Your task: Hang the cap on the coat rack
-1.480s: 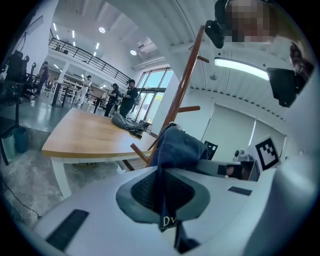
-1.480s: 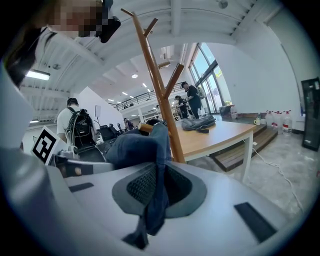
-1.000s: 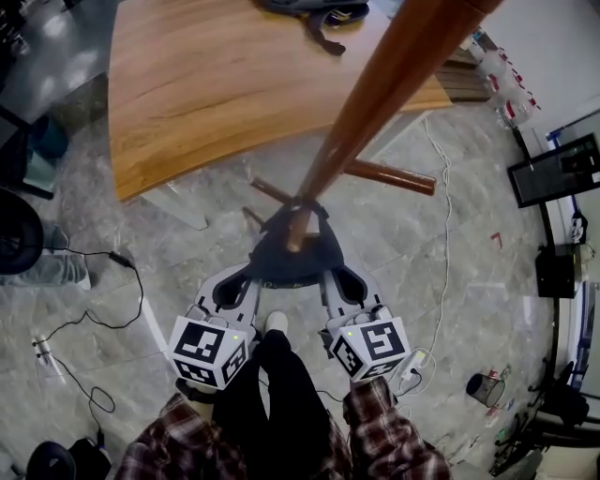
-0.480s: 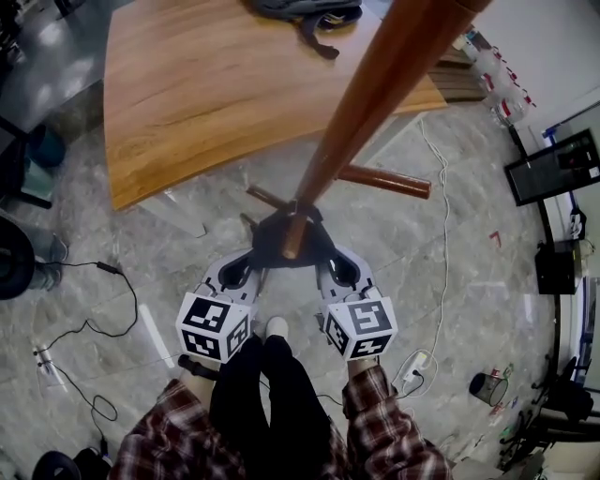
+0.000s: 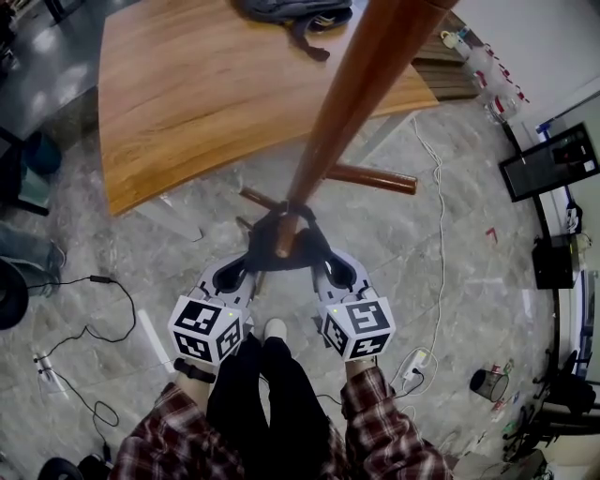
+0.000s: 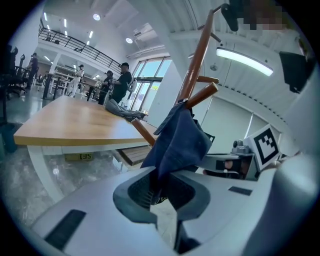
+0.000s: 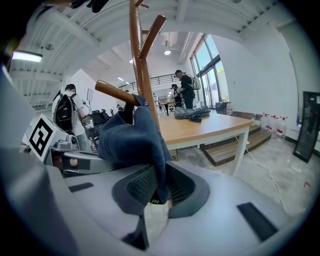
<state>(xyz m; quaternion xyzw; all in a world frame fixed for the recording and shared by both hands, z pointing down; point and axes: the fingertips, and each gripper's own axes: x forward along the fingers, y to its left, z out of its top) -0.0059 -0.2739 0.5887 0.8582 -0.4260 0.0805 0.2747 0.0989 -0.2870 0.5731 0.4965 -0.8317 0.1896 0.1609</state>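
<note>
A dark blue cap (image 5: 284, 253) hangs stretched between both grippers, draped over a peg (image 5: 286, 234) of the brown wooden coat rack (image 5: 361, 89). My left gripper (image 5: 246, 274) is shut on the cap's left edge; in the left gripper view the blue cloth (image 6: 177, 142) runs down between the ribbed pads. My right gripper (image 5: 323, 272) is shut on the cap's right edge, and in the right gripper view the cap (image 7: 132, 140) sits pinched in its jaws with the peg (image 7: 117, 92) poking out above it. The rack pole (image 7: 137, 55) rises just behind.
A large wooden table (image 5: 206, 94) stands behind the rack with a dark bag (image 5: 295, 14) on it. Another rack peg (image 5: 370, 176) sticks out to the right. Cables (image 5: 94, 309) trail over the marble floor. People stand in the distance (image 6: 117, 85). My own legs (image 5: 267, 394) are below.
Both grippers and the cap have moved slightly up and toward the pole, so the cap sits further onto the peg. Both jaws stay closed on the cap.
</note>
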